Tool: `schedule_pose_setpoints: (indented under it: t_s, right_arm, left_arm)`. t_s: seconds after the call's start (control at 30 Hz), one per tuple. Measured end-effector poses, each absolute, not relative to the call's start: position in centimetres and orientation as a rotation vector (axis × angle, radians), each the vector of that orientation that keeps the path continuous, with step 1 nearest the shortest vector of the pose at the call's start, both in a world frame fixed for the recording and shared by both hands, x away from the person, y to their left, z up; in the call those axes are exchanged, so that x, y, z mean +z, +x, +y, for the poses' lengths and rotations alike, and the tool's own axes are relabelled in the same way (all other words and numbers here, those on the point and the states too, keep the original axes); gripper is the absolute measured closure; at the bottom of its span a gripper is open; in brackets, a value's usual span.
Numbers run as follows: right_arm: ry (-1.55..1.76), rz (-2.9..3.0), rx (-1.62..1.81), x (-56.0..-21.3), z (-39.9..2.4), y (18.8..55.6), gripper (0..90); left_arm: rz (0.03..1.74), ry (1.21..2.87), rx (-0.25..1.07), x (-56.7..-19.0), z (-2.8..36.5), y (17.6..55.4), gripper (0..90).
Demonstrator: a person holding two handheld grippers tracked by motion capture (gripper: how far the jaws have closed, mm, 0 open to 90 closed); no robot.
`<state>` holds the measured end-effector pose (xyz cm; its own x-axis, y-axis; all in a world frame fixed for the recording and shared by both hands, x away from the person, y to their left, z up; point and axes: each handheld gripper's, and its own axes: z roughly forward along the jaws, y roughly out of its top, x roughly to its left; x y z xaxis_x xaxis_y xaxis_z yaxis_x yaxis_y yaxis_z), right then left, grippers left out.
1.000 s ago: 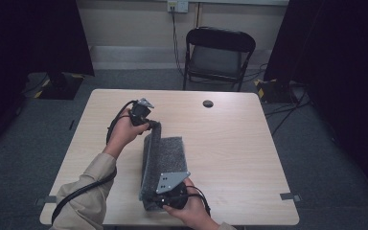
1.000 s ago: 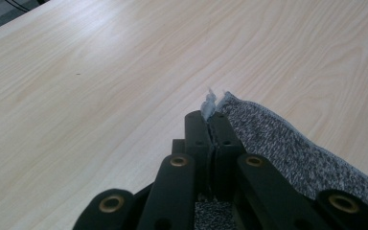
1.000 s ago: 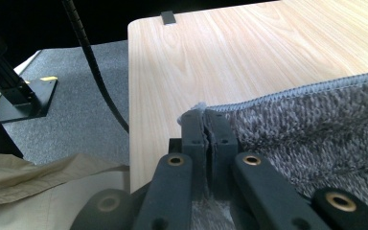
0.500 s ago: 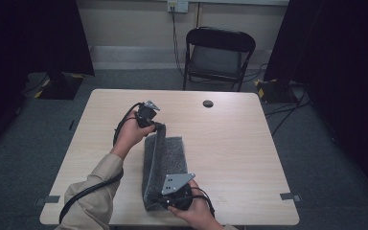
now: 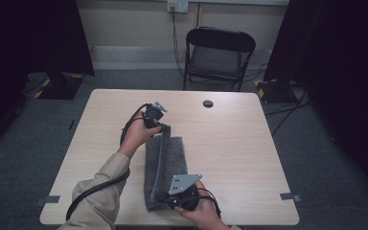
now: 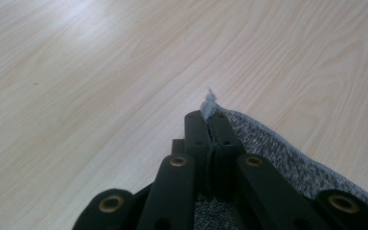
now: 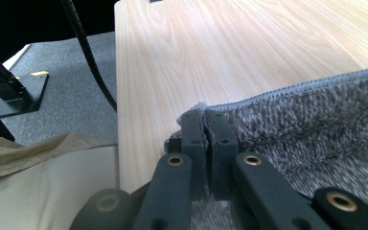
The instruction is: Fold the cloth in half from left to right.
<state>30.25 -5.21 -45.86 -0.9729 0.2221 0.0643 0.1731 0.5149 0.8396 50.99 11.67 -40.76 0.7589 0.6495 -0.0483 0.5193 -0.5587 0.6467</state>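
A grey knitted cloth [image 5: 173, 154] lies lengthwise on the light wooden table [image 5: 239, 143], its left edge raised as a ridge. My left gripper [image 5: 163, 127] holds the far corner of that edge. In the left gripper view the jaws of my left gripper [image 6: 210, 118] are shut on the frayed corner of the cloth [image 6: 278, 149]. My right gripper [image 5: 162, 197] holds the near corner by the table's front edge. In the right gripper view, my right gripper [image 7: 205, 118] is shut on the hem of the cloth [image 7: 311, 125].
A small black round object [image 5: 208, 103] sits at the far middle of the table. A black folding chair [image 5: 218, 52] stands behind the table. A beige sleeve [image 7: 38, 182] and a black cable [image 7: 88, 57] hang off the table's left edge.
My left gripper has carried the far corner of the cloth to the right and slightly down. The cloth's raised left edge has shifted right with it. The right gripper has stayed in place.
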Motion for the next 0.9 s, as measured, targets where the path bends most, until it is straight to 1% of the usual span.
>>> schedule_pose_setpoints:
  t_s: [0.5,0.9]
  right_arm:
    - [0.409,2.696,1.459,-46.9,-7.1,30.3,87.8]
    - [0.442,2.697,1.453,-47.4,-8.0,30.4,86.4]
  left_arm:
    - [0.874,2.314,0.231,-42.3,9.8,51.5,88.3]
    - [0.875,2.329,0.243,-42.8,8.7,51.7,86.4]
